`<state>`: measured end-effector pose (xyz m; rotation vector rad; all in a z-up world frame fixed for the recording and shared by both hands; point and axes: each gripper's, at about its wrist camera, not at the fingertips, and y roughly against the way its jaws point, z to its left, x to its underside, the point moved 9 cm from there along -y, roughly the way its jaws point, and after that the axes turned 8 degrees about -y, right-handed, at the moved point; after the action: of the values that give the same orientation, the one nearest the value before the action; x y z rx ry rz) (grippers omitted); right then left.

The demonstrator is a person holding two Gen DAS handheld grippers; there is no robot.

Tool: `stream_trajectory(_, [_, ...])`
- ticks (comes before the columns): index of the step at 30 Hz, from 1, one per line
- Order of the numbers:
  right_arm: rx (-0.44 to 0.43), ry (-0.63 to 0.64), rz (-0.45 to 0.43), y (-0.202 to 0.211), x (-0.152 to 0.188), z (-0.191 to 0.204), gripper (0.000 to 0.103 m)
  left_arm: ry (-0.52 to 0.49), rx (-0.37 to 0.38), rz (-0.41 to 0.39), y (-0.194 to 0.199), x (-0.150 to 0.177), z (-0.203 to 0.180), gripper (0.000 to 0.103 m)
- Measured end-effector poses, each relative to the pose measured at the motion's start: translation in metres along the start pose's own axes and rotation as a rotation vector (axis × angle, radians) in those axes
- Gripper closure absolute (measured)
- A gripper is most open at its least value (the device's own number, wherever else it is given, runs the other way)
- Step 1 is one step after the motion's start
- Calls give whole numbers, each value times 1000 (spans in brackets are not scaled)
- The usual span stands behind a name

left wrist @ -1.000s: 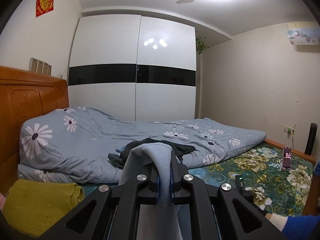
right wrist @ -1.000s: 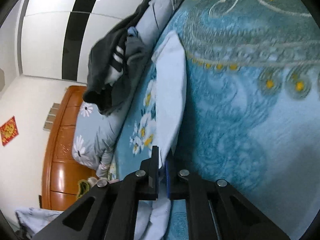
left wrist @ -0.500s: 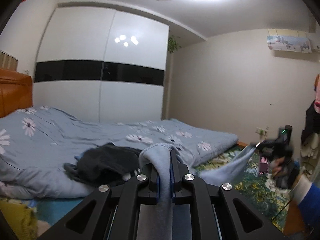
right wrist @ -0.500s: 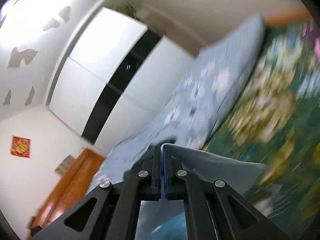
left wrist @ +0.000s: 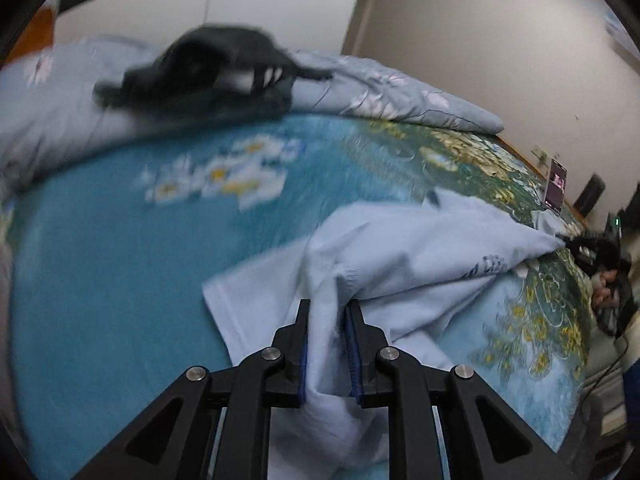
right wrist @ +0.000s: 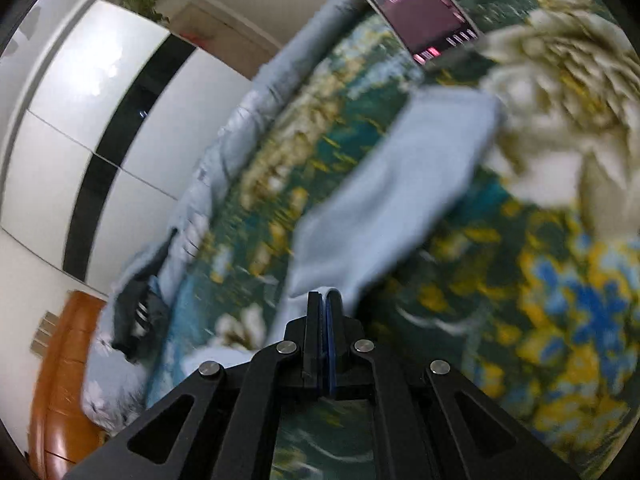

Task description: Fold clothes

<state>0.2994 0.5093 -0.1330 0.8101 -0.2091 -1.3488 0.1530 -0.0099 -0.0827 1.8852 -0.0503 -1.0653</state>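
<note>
1. While the shirt (left wrist: 404, 256) lies spread and rumpled on the bedsheet (left wrist: 120, 264), the left gripper (left wrist: 327, 316) has a bunched fold of it between its fingers (left wrist: 301, 332); the jaws have just been opening a little, and the cloth fills the gap between them, with the pads against it on both sides.
2. From the left wrist view, the far end of the shirt stretches to the right gripper (left wrist: 576, 245), seen small at the right edge, with a hand (left wrist: 604, 284) behind it.
3. In the right wrist view, the right gripper (right wrist: 323, 300) is closed tight on a thin edge of the shirt (right wrist: 396, 196), which runs away from the fingertips across the floral sheet (right wrist: 540, 300).
4. A dark garment (left wrist: 208, 68) lies on the grey-blue quilt (left wrist: 396, 96) along the far side of the bed.
5. A phone (right wrist: 420, 16) stands propped just beyond the shirt's far end; its screen is lit.
6. A white wardrobe (right wrist: 80, 120) with a black band stands behind the bed, beside an orange headboard (right wrist: 60, 380).
7. Both views are blurred.
</note>
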Motion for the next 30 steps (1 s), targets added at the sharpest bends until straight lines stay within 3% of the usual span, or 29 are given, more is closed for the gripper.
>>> stream_trajectory(6, [58,105,33,4,16,-4,100,48,26,-14,9,-1,1,75])
stream_trajectory(12, [107,238,40,14,22,10,99,3,-9,-51,23,-15,-5,48])
stream_trajectory(13, [111,250,41,16,22,11,93,3,-22,-59,26,-16,-4,46])
stream_trajectory(16, [113,292,17,30,22,15,70,27,-52,-87,34,-21,3,44])
stream_trajectory(20, [161,416,-72,54,15,35,69,97,-53,-121,36,-31,13,43])
stream_trajectory(23, [134,478,-95,56,14,62,69,156,-32,-131,29,-40,19,43])
stream_trajectory(25, [34,481,-47,44,21,86,69,182,-6,-119,18,-45,19,43])
stream_trajectory(27, [-43,511,66,16,40,110,66,203,16,-101,7,-48,18,43])
stream_trajectory(30, [-74,598,221,-32,76,138,61,240,45,-55,-12,-50,16,43])
